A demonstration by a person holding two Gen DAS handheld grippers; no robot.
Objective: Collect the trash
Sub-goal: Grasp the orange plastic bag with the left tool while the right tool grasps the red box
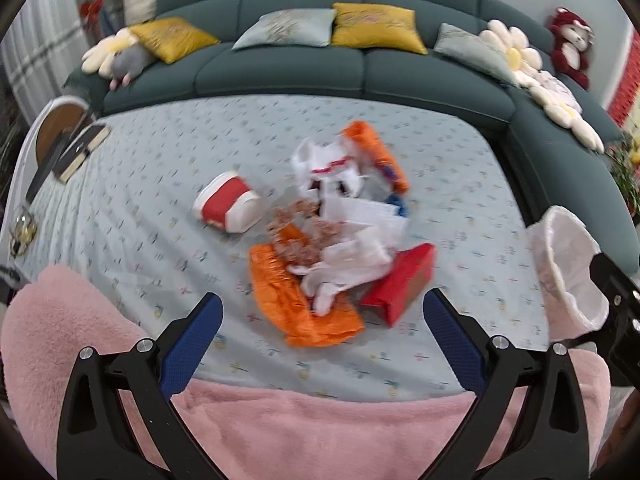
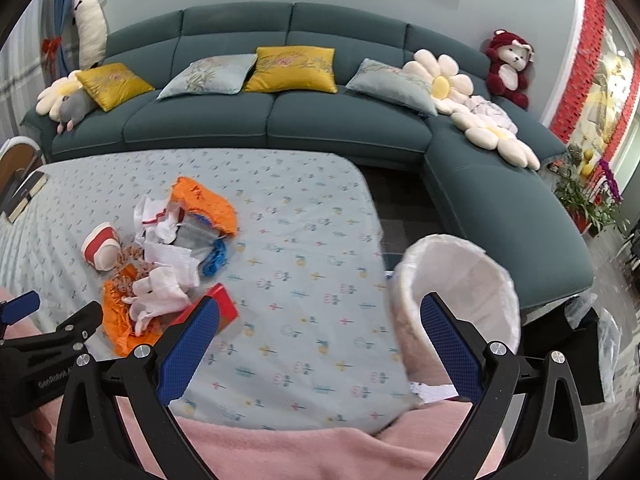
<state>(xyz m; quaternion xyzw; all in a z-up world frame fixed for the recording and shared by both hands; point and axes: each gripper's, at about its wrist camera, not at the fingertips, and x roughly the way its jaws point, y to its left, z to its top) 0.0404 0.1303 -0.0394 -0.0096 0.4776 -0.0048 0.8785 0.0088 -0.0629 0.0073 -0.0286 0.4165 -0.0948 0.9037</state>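
Note:
A pile of trash lies on the blue patterned tablecloth: orange wrappers, crumpled white paper, a red box, a red-and-white paper cup on its side, brown scraps. The pile also shows in the right wrist view. My left gripper is open just in front of the pile. My right gripper is open; its right finger stands in front of a white-lined bin at the table's right edge. The bin also shows in the left wrist view.
A pink fuzzy blanket covers the near table edge. Books lie at the far left of the table. A teal sofa with cushions and plush toys runs behind and to the right. Potted plants stand far right.

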